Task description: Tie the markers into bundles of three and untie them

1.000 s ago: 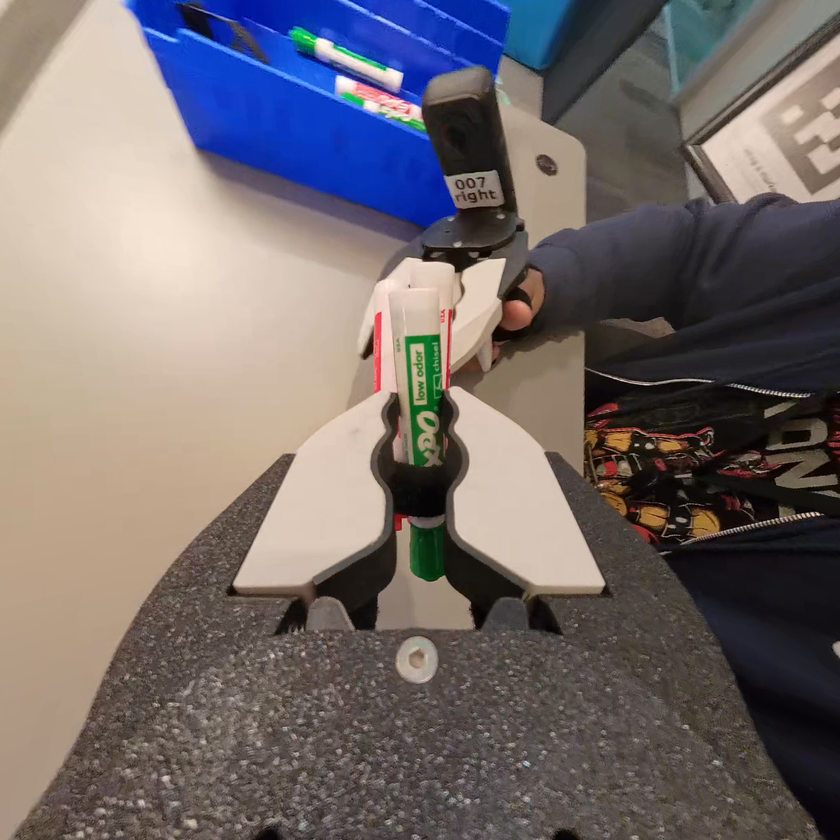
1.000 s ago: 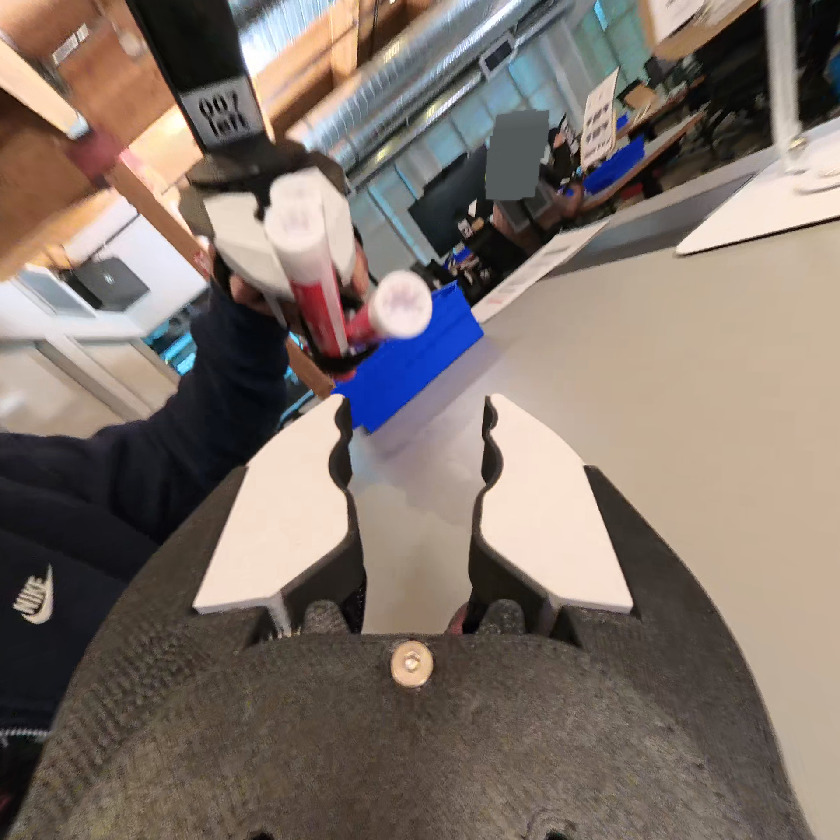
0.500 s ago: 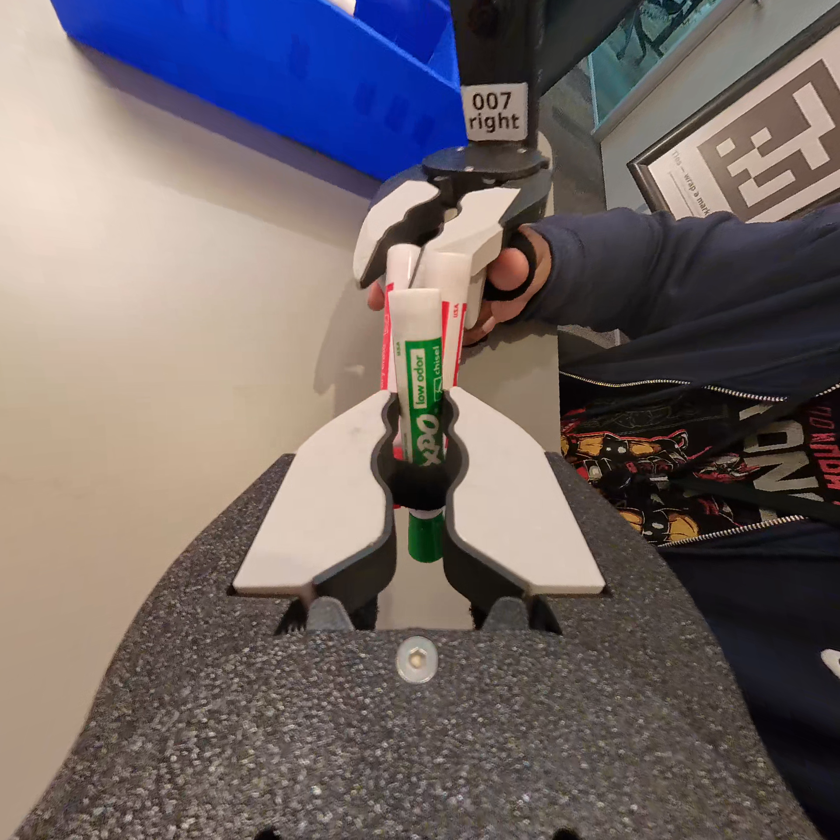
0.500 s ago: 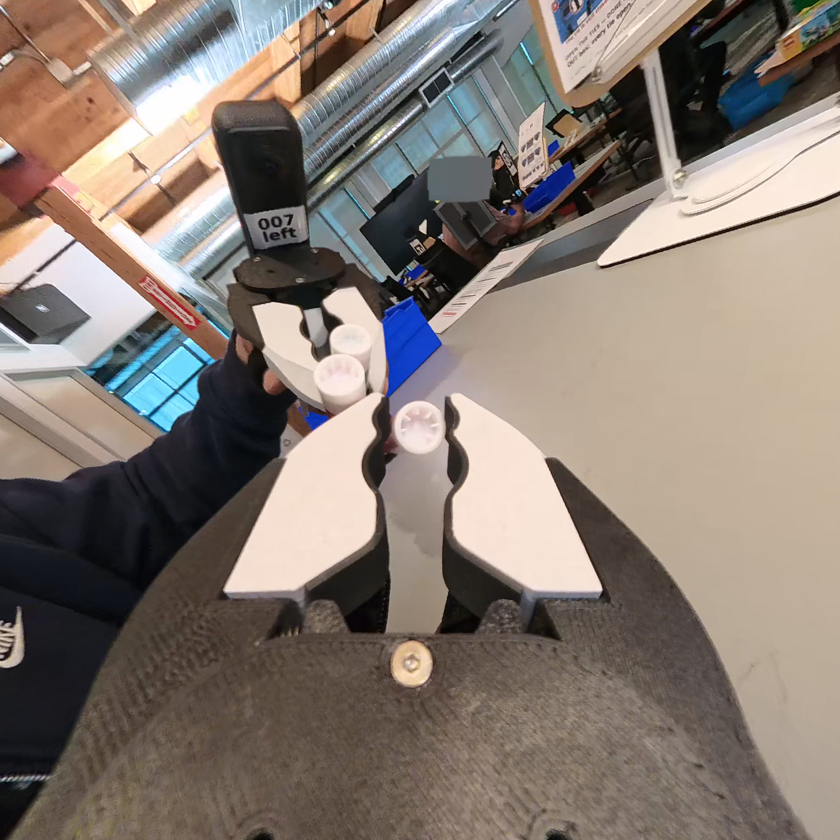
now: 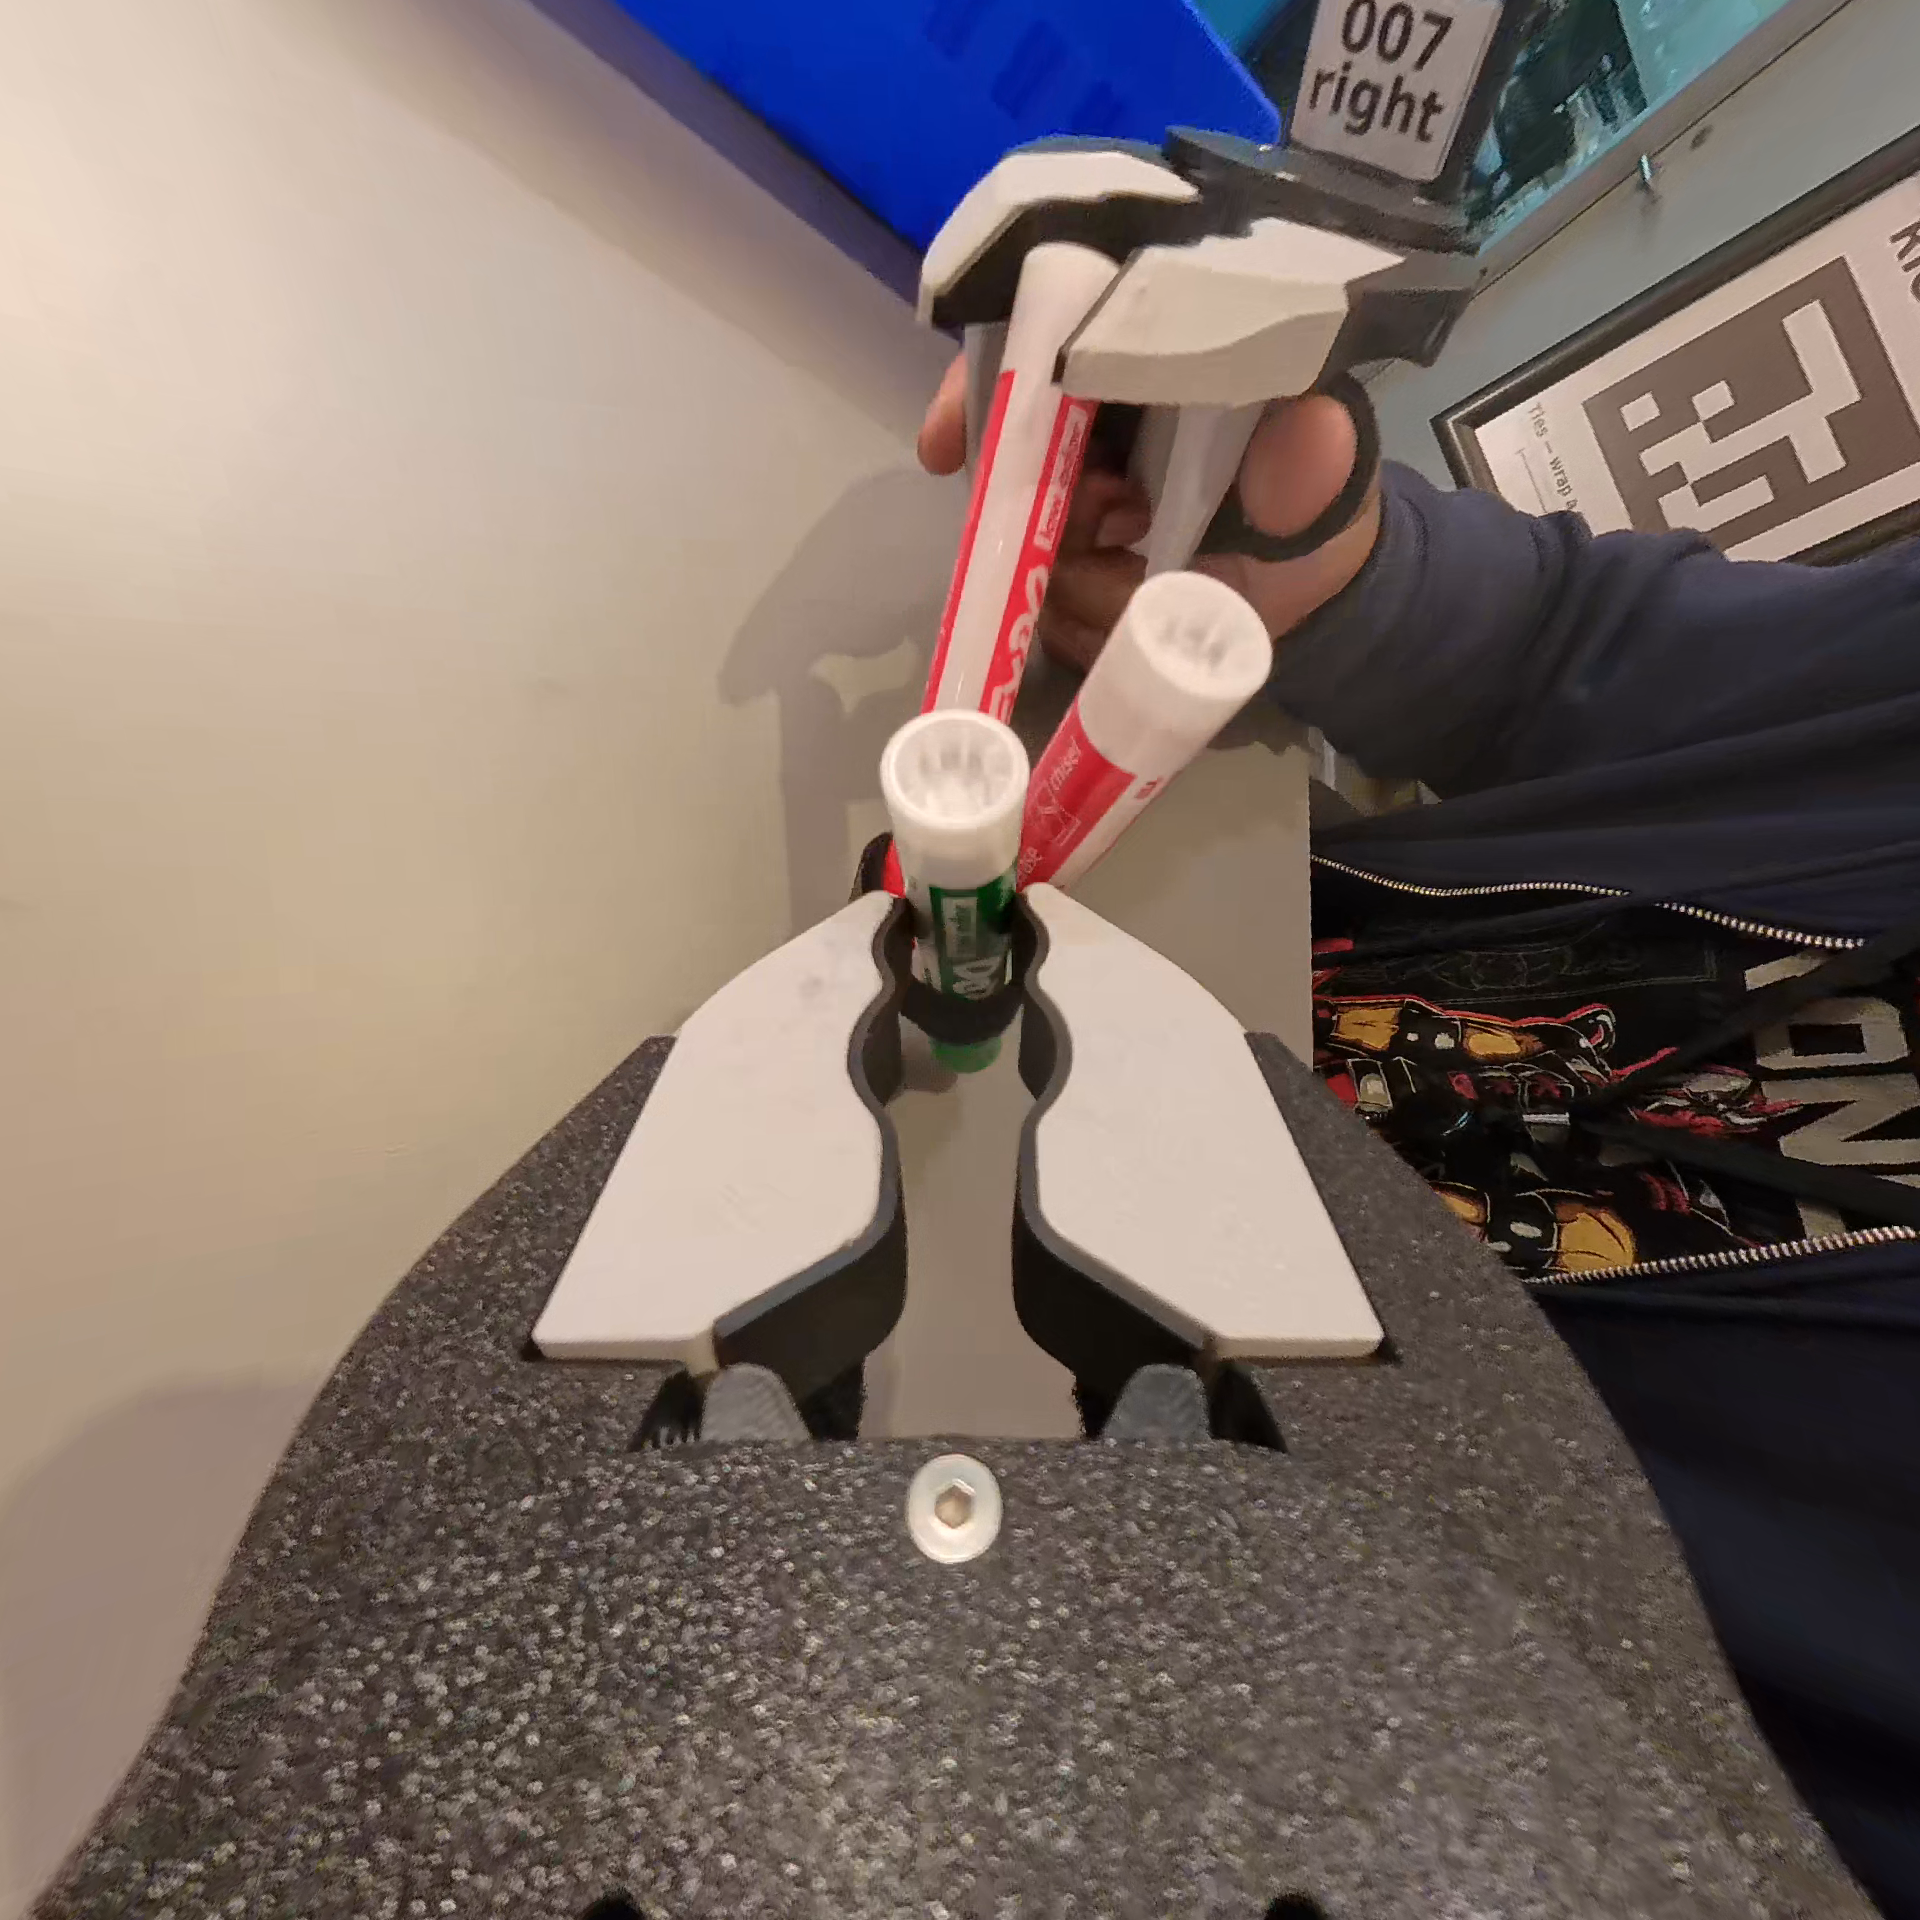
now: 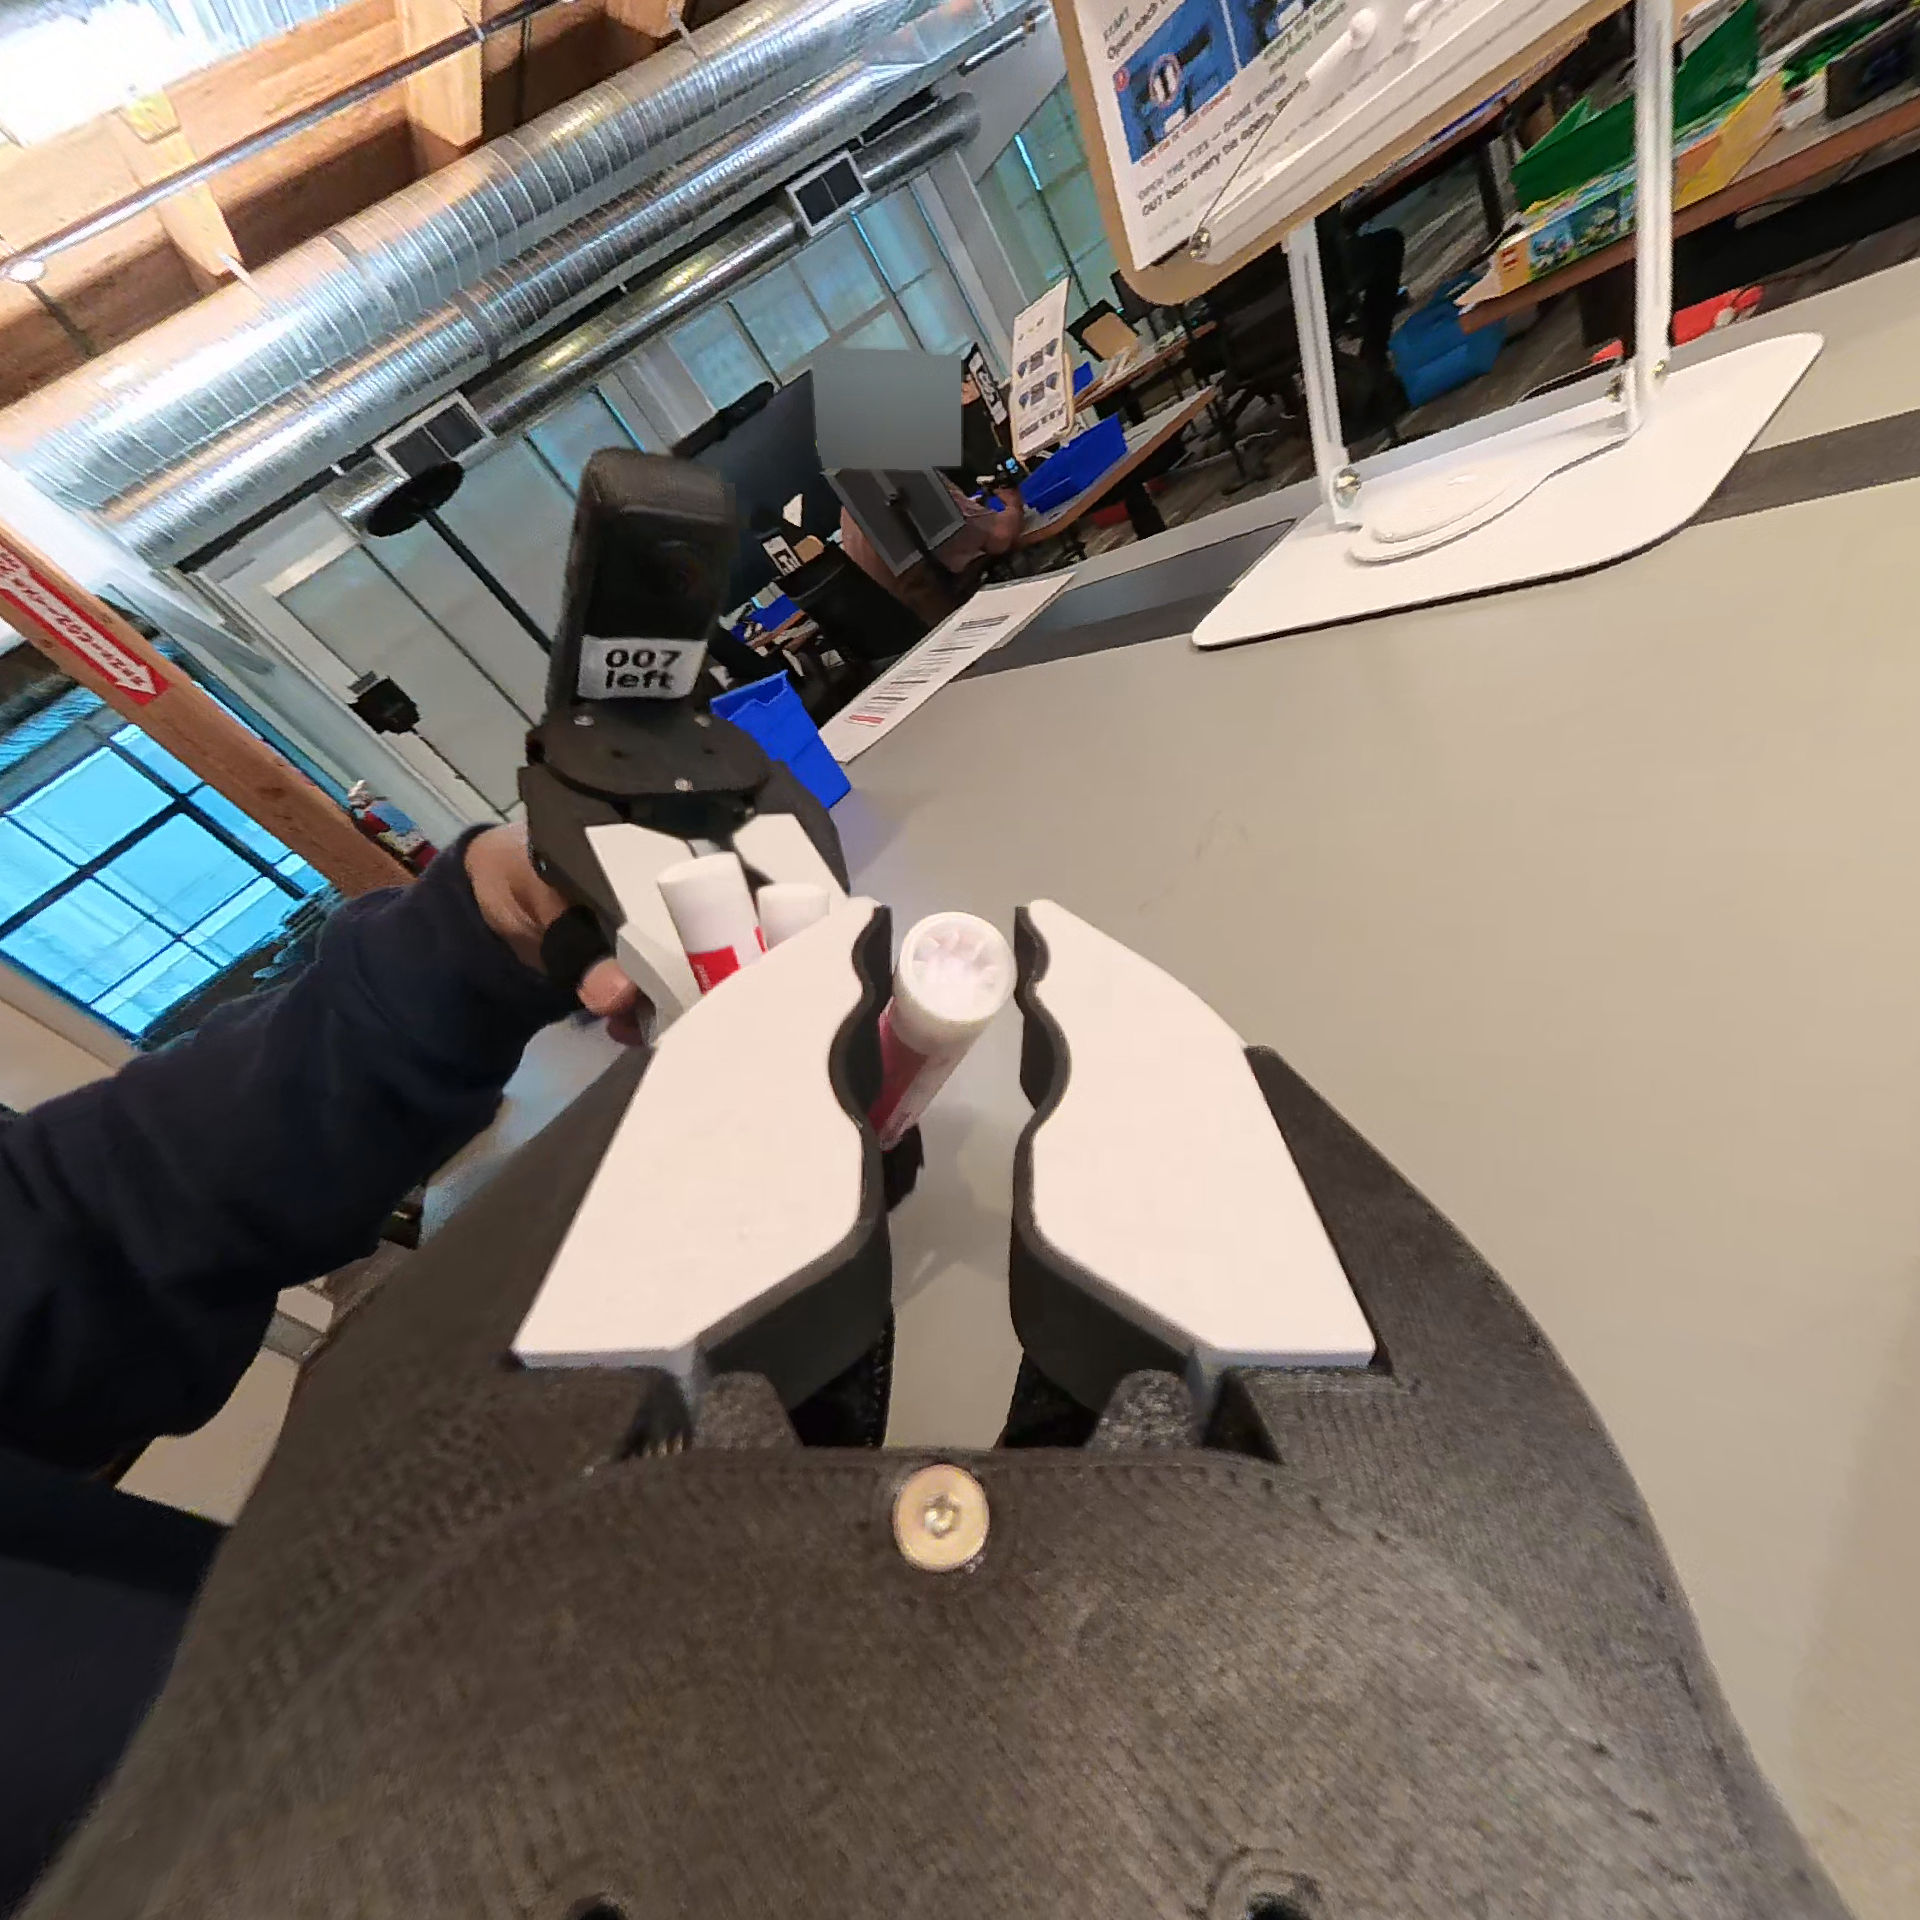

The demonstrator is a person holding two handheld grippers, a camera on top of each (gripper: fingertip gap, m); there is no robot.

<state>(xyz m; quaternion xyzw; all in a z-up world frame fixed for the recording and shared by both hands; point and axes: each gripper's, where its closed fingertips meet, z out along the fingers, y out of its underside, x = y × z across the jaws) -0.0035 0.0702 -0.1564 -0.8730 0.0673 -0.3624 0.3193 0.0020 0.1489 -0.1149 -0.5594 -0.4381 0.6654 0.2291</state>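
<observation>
left tool (image 5: 961, 914): pinching the bundle low down, at the black tie (image 5: 956, 1023) and capped ends; green marker (image 5: 951, 831) sits in the finger notch. Reads as the anchor, so the bundle stays put while the other side works.
right tool (image 6: 945, 1023): fingers drawn in around the butt end of one red marker (image 6: 940, 1013). Left wrist view shows it clamped near that marker's top (image 5: 1023, 520). Small gap visible beside the barrel in its own view, so grip looks light.
markers: three, held in the air between the two tools above the surface (image 5: 312, 623), fanned out. Second red marker (image 5: 1143, 717) leans free to the right, nothing holding its upper end.
step (judgement): likely untie phase, one red marker being pulled out of the tie; could equally be seating it, cannot tell.
why opposed: one tool fixes the tie end, the other gets leverage at the far end.
risk: loose red marker may slip out.
background: blue bin (image 5: 935, 94) beyond the tools; sign stand (image 6: 1455, 499) far on the surface.
</observation>
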